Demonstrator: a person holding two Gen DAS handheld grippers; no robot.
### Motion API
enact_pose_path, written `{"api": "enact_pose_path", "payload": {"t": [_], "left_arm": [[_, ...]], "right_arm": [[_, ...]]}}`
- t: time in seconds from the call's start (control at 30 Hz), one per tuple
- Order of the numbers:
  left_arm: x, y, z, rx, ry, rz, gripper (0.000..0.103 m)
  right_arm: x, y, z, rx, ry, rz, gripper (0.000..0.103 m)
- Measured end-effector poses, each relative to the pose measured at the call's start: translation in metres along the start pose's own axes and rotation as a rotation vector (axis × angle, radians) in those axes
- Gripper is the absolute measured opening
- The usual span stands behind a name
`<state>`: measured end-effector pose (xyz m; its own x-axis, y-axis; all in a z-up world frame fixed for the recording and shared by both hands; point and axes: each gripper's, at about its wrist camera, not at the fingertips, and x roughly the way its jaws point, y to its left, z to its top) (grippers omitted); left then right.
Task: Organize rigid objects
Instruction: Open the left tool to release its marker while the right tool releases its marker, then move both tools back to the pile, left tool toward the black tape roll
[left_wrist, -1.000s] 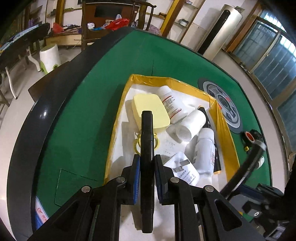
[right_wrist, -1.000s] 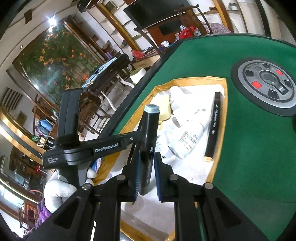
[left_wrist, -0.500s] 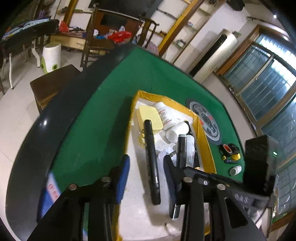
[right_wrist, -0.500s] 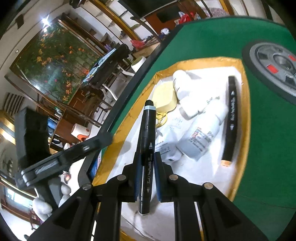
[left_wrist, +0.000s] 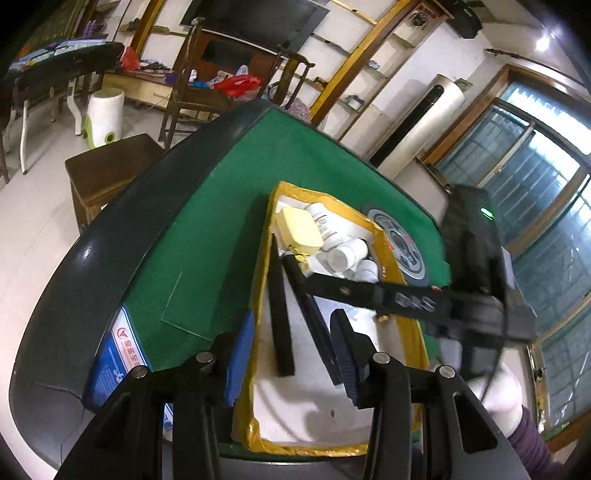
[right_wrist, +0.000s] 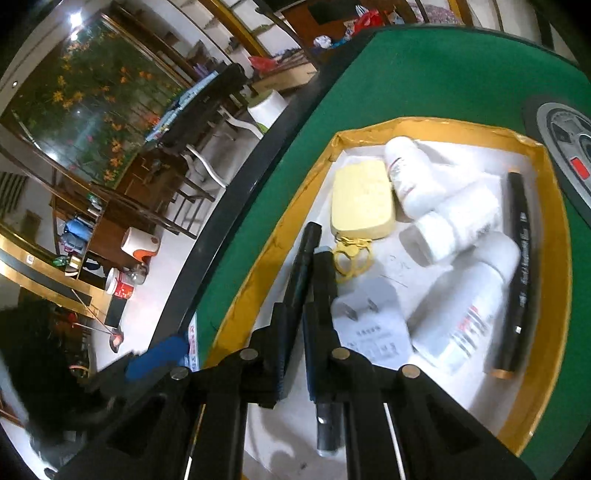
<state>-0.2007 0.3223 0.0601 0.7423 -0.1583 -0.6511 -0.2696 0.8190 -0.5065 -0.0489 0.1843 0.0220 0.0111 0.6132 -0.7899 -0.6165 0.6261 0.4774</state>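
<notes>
My left gripper (left_wrist: 291, 363) gapes empty; my right gripper (right_wrist: 295, 334) pinches a marker (right_wrist: 325, 332) beside another marker (right_wrist: 303, 266). Bottles (right_wrist: 461, 302) at two o'clock remain jumbled.

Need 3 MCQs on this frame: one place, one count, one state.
1. Where is the yellow case?
A. on the green felt
B. at the tray's far end, beside the white bottles
C. on the floor

2. How many black markers are in the tray?
A. one
B. three
C. five

3. How are the left gripper's jaws?
A. open, empty
B. shut on the case
C. shut on a marker

Key:
1. B, the case lies beside a bottle.
2. B, two lie side by side and one lies along the opposite wall.
3. A, the jaws are spread wide.
</notes>
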Motion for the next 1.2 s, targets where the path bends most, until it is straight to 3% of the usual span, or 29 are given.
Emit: {"api": "enact_pose_path", "payload": {"t": [0.27,0.47,0.53,0.67,0.83,1.0,1.2], "left_arm": [[-0.008,-0.003,-0.009,0.022,-0.014,-0.009,0.045],[-0.020,0.003,-0.017,-0.005,-0.048,0.001,0.045],[-0.023,0.005,-0.018,-0.021,-0.060,0.006,0.045],[-0.027,0.006,-0.021,-0.044,-0.074,0.025,0.045],[-0.025,-0.008,-0.027,-0.035,-0.063,0.031,0.045],[-0.018,-0.042,-0.032,0.042,-0.034,0.026,0.045],[0.012,-0.094,-0.043,0.152,0.062,0.029,0.045]], "right_arm": [[0.001,-0.003,0.003,0.039,-0.031,0.006,0.009],[-0.045,-0.021,-0.003,0.022,-0.128,-0.015,0.010],[-0.063,-0.030,-0.007,0.014,-0.167,-0.036,0.015],[-0.113,-0.064,-0.025,0.019,-0.274,-0.134,0.034],[-0.173,-0.122,-0.058,0.081,-0.398,-0.280,0.038],[-0.218,-0.188,-0.096,0.224,-0.473,-0.341,0.040],[-0.256,-0.254,-0.136,0.369,-0.542,-0.389,0.040]]}}
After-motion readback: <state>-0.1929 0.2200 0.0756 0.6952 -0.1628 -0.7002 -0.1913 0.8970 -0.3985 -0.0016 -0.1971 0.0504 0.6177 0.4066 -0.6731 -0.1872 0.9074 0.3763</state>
